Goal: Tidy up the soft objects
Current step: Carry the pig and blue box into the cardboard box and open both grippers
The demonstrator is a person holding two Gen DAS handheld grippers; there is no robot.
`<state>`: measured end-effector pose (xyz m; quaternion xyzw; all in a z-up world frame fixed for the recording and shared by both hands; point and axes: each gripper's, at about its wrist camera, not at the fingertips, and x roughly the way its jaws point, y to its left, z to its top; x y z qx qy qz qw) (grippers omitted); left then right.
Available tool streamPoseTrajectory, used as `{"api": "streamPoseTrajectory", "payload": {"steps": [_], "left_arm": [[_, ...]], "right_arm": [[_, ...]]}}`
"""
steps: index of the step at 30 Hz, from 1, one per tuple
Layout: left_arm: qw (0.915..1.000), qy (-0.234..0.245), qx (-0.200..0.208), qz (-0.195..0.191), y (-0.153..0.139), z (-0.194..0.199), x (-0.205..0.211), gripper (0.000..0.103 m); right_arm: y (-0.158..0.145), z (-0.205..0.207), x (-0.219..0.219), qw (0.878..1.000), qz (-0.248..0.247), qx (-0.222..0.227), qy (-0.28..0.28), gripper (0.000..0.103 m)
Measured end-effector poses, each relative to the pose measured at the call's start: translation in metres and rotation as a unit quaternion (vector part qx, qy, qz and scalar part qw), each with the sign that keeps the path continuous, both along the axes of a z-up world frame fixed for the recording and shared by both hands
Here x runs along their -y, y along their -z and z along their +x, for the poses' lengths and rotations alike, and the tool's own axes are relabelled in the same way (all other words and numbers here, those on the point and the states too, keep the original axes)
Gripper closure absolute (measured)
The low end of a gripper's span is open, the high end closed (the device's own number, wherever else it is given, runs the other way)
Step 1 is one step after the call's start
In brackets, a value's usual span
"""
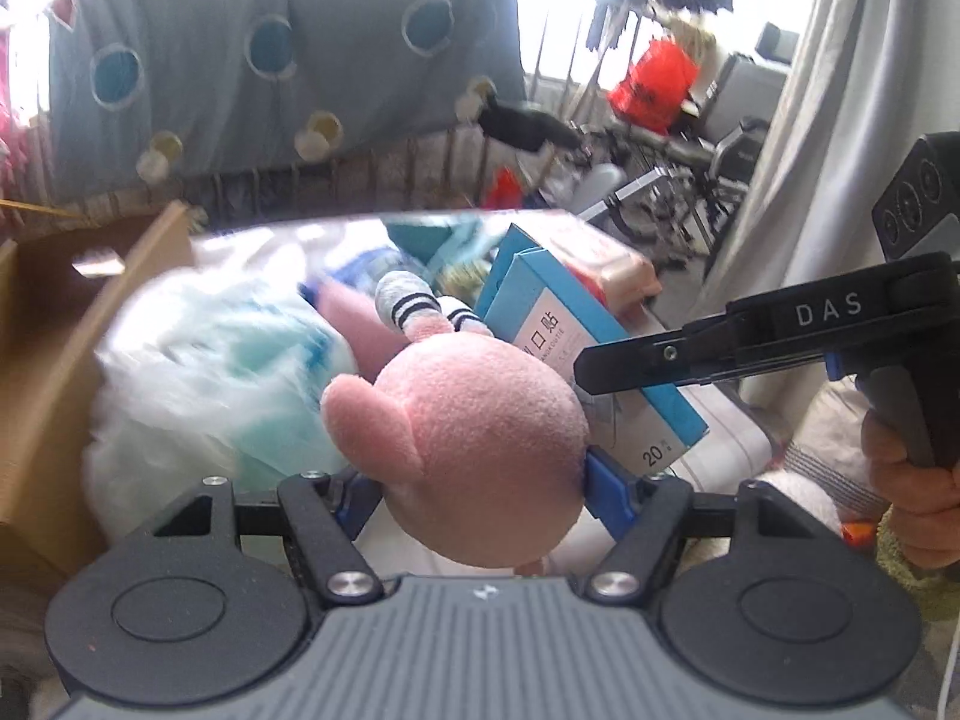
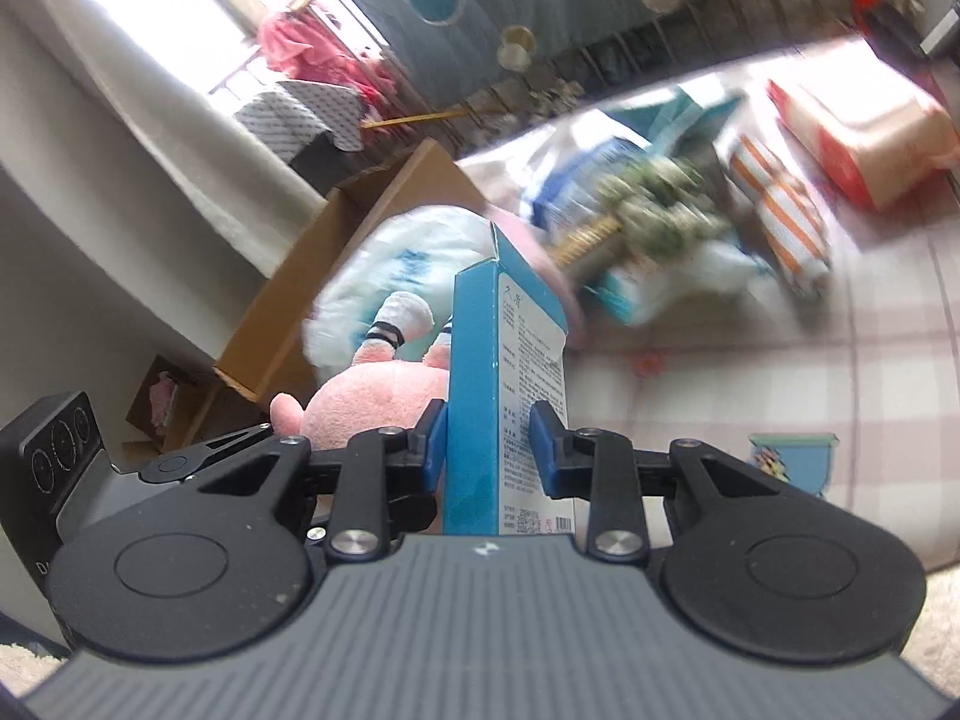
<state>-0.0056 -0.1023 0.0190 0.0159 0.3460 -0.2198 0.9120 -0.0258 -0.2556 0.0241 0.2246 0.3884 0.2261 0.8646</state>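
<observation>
My left gripper [image 1: 480,480] is shut on a pink plush toy [image 1: 474,444] with striped grey socks, held up in front of the camera. The toy also shows in the right wrist view [image 2: 372,402], left of the box. My right gripper [image 2: 489,444] is shut on a blue flat box [image 2: 510,384] with printed text, held upright. In the left wrist view the right gripper [image 1: 594,369] comes in from the right, its fingers on the same blue box [image 1: 576,348], just beside the plush toy.
An open cardboard box [image 1: 66,324] stands at the left, also in the right wrist view [image 2: 336,276]. A white and teal plastic bag [image 1: 204,372], packets, a striped cloth [image 2: 780,216] and a pink pack [image 2: 864,132] lie on the checked bedding [image 2: 780,372]. A curtain [image 1: 828,138] hangs right.
</observation>
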Motion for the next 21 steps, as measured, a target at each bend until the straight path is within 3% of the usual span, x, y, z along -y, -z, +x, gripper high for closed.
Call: {"api": "streamPoseTrajectory", "payload": {"steps": [5, 9, 15, 18, 21], "left_arm": [[0.9972, -0.061, 0.043, 0.000, -0.046, 0.005, -0.059, 0.031], [0.9923, -0.108, 0.057, 0.020, -0.074, 0.032, -0.108, 0.031], [0.9887, -0.145, 0.010, 0.035, -0.075, 0.129, -0.184, 0.031], [0.9865, -0.157, -0.023, 0.042, -0.060, 0.185, -0.218, 0.031], [0.9839, -0.158, -0.034, 0.076, -0.044, 0.237, -0.242, 0.031]], "right_arm": [[-0.050, 0.025, -0.051, 0.997, 0.009, 0.055, -0.055, 0.075], [-0.080, 0.075, -0.105, 0.992, 0.031, 0.063, -0.107, 0.074], [-0.096, 0.189, -0.195, 0.988, 0.047, 0.011, -0.147, 0.075], [-0.083, 0.251, -0.237, 0.987, 0.042, -0.034, -0.149, 0.075], [-0.063, 0.308, -0.275, 0.986, 0.036, -0.075, -0.143, 0.075]]}}
